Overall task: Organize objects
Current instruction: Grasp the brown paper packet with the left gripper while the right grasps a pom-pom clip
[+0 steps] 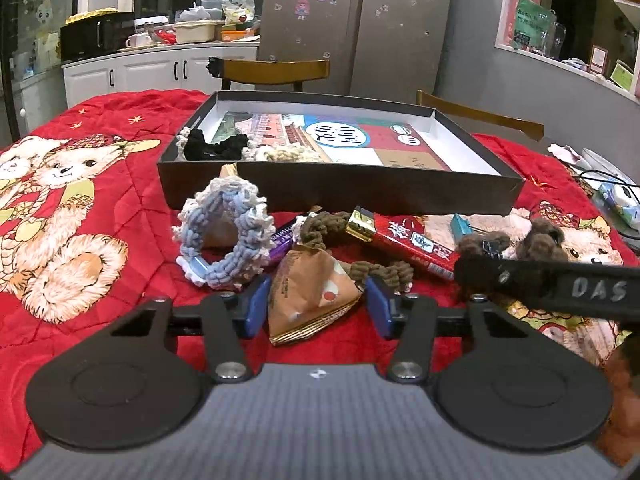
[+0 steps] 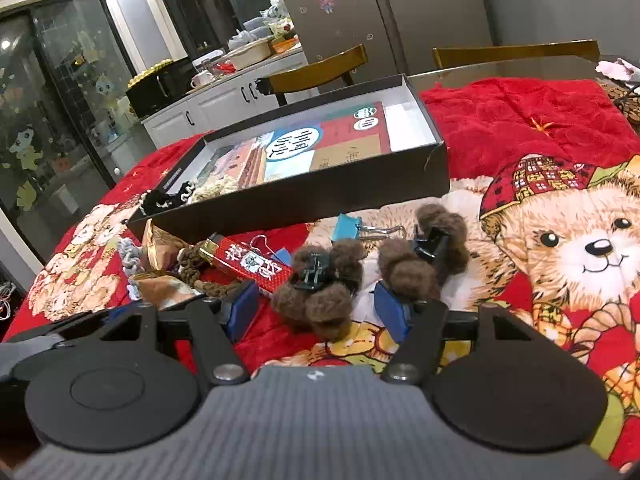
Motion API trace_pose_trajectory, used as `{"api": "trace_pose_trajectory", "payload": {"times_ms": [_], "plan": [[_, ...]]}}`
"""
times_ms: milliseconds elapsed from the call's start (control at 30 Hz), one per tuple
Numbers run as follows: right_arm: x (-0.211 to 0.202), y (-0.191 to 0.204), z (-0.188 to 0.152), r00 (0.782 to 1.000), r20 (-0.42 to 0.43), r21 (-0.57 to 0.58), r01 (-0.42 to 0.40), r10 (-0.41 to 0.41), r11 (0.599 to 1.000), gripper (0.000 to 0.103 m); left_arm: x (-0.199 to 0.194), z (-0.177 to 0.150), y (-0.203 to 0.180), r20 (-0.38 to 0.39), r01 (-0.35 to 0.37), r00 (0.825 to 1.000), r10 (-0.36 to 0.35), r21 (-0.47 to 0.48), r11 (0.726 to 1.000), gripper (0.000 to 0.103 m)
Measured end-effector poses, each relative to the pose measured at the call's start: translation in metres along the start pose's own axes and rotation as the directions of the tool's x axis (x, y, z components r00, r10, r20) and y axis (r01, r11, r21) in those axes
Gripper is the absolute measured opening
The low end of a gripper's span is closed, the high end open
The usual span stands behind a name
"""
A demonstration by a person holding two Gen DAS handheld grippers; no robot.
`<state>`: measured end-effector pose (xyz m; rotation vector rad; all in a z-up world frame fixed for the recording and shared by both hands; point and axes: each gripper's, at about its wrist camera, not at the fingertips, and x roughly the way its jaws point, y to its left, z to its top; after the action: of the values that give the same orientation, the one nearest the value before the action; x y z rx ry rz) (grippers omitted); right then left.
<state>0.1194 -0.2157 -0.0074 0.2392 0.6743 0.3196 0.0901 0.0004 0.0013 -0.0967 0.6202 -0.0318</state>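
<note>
Before the box [image 1: 340, 196], our left gripper [image 1: 316, 304] bracketed the snack packet [image 1: 312, 288], pads not pressing; right gripper [image 2: 316, 308], open, straddled a fuzzy hair clip [image 2: 320, 288]. We judged the crinkly packet might slip.

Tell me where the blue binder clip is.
In the right wrist view the blue binder clip lies on the red blanket, between the black box and the two brown fuzzy hair claws.

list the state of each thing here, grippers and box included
left gripper: open, astride the triangular snack packet
right gripper: open, astride the near brown fuzzy hair claw
box: lidless, scrunchies in its corner
blue-white scrunchie: outside the box, propped up
binder clip: shut, lying flat
</note>
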Motion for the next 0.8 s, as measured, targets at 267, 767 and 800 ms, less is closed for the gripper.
{"api": "trace_pose_trajectory", "payload": {"times_ms": [267, 767, 800], "plan": [[0.005, 0.001, -0.003, 0.999, 0.043, -0.015, 0.031, -0.03, 0.999, 0.072, -0.008, -0.005, 0.002, 0.01, -0.011, 1.0, 0.011, -0.007, 1.0, 0.057], [0.0, 0.005, -0.004, 0.995, 0.071, -0.042, 0.07, -0.067, 0.997, 0.042, -0.011, -0.008, 0.002, 0.012, -0.013, 1.0, 0.013, -0.001, 1.0, 0.057], [-0.001, 0.005, -0.004, 0.995, 0.074, -0.042, 0.069, -0.066, 0.997, 0.042, -0.012, -0.008, 0.002, 0.014, -0.013, 1.0, 0.013, 0.001, 1.0, 0.057]]}}
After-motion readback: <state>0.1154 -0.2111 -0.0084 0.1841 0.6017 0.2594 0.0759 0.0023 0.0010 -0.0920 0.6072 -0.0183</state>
